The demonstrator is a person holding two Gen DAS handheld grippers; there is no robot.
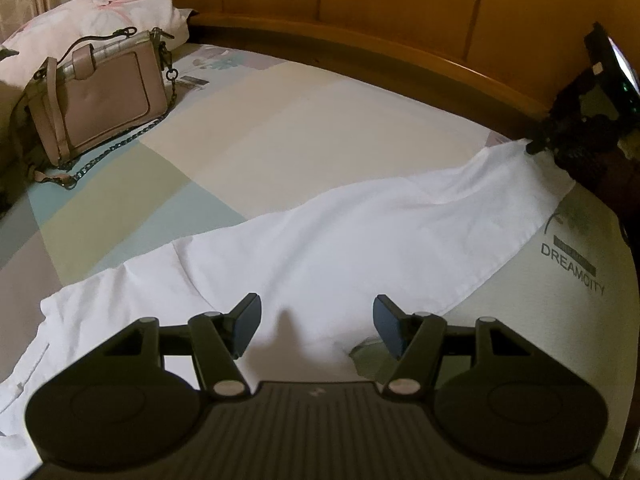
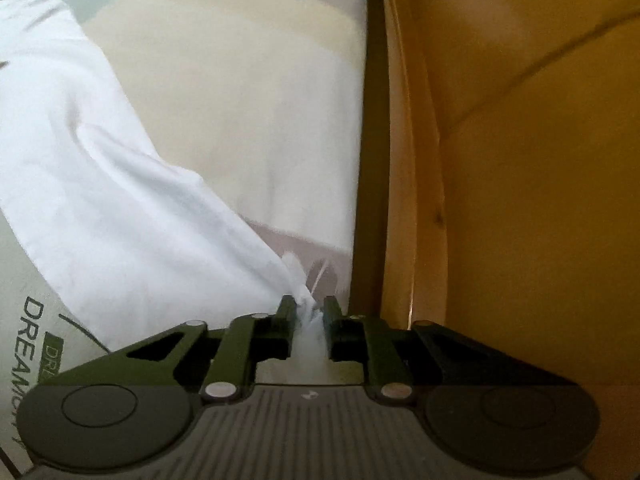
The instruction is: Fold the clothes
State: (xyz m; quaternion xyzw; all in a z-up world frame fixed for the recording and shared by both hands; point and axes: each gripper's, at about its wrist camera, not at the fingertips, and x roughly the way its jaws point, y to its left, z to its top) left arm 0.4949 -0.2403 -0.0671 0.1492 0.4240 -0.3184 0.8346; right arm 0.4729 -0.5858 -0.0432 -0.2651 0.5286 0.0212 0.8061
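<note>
Here the right gripper (image 2: 310, 312) pinches a corner of the white shirt (image 1: 328, 248) on the bed (image 1: 280, 128). The left gripper (image 1: 317, 326) hangs over the shirt, jaws wide and holding nothing.

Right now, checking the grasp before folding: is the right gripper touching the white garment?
Touching: the right wrist view shows the right gripper pinching a bunched corner of the white garment between its fingers.

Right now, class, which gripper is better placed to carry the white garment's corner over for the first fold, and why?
The right gripper: it is already shut on a corner of the white garment. The left gripper is open above the cloth, holding nothing.
</note>
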